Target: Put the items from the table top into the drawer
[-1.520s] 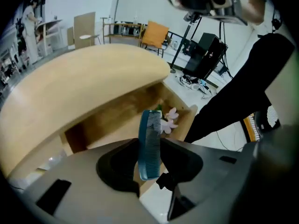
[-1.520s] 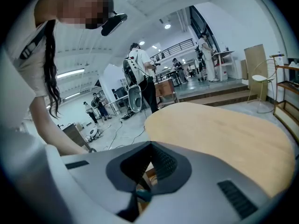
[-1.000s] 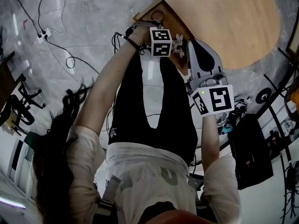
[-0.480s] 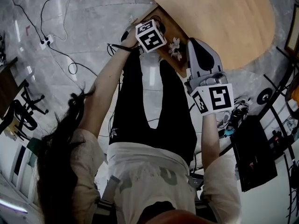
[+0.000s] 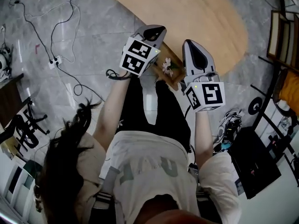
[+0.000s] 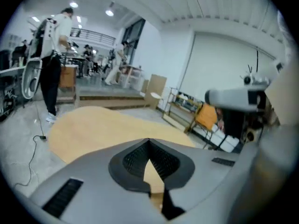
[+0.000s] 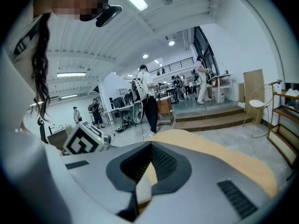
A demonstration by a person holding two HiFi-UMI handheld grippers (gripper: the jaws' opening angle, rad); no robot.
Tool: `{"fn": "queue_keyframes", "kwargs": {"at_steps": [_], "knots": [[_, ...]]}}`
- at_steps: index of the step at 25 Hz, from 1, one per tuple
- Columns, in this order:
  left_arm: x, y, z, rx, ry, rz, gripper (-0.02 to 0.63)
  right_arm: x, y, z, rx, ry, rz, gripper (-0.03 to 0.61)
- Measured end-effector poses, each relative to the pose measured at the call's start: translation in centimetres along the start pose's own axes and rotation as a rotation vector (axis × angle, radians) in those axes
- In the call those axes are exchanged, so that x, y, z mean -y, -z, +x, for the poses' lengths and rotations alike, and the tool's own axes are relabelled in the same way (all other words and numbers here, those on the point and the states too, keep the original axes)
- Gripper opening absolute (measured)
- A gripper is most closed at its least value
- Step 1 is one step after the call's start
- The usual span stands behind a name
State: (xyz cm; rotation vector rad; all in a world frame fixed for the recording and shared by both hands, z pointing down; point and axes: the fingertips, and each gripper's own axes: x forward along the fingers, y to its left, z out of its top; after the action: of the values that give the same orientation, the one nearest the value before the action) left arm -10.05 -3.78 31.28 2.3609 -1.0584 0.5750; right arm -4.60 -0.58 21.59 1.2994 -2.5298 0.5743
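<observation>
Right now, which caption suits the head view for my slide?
A person holds the left gripper and right gripper, both shut, over the wooden table edge.

Tan wooden table (image 5: 205, 22), grey marbled floor (image 5: 93, 27)

Wooden table (image 5: 205, 17) directly ahead.

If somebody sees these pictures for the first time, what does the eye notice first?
Two grey tools with black-and-white marker cubes, the left tool and the right tool, both shut and empty, are held side by side over the near edge of the oval wooden table. Between them, small pale flowers lie in the open drawer below that edge.
</observation>
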Motion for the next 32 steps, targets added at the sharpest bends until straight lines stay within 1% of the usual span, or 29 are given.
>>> {"fn": "queue_keyframes", "kwargs": {"at_steps": [2,3,4,7,9,11,13,15,17,20,23,26,32], "knots": [[0.4,-6.1,-3.6,0.152,-0.034,-0.069,0.005,-0.5,-4.1,-0.5,0.069,0.021,-0.015,0.005],[0.8,-9.0,-5.5,0.221,-0.056,-0.083,0.005,-0.8,-6.1,-0.8,0.104,0.037,-0.023,0.005],[1.3,-11.7,-7.7,0.281,-0.082,-0.081,0.005,-1.1,-8.2,-1.3,0.138,0.056,-0.032,0.005],[3.0,-18.7,-14.2,0.429,-0.161,-0.037,0.005,-2.6,-14.4,-3.3,0.23,0.112,-0.053,0.005],[4.2,-21.7,-18.2,0.497,-0.211,-0.022,0.005,-3.9,-17.9,-5.2,0.273,0.129,-0.03,0.005],[5.4,-23.8,-21.7,0.537,-0.265,-0.007,0.005,-5.4,-20.8,-7.5,0.311,0.129,0.004,0.005],[6.4,-25.9,-24.5,0.564,-0.312,0.03,0.005,-6.7,-23.4,-9.3,0.352,0.123,0.006,0.005],[7.0,-27.4,-26.7,0.59,-0.342,0.072,0.005,-8.2,-25.3,-10.5,0.39,0.107,-0.021,0.005],[7.4,-28.2,-28.6,0.616,-0.359,0.1,0.005,-9.9,-26.5,-11.2,0.42,0.081,-0.054,0.005],[7.4,-28.7,-31.1,0.649,-0.373,0.114,0.005,-12.6,-27.4,-11.6,0.451,0.048,-0.104,0.005],[6.9,-28.7,-32.5,0.661,-0.397,0.14,0.005,-14.6,-27.6,-11.2,0.452,0.025,-0.143,0.005],[6.5,-28.4,-32.9,0.651,-0.416,0.156,0.005,-15.4,-27.3,-10.8,0.429,0.032,-0.17,0.005],[6.3,-28.7,-33.4,0.663,-0.399,0.154,0.005,-15.7,-27.9,-10.8,0.436,0.062,-0.198,0.005]]}}
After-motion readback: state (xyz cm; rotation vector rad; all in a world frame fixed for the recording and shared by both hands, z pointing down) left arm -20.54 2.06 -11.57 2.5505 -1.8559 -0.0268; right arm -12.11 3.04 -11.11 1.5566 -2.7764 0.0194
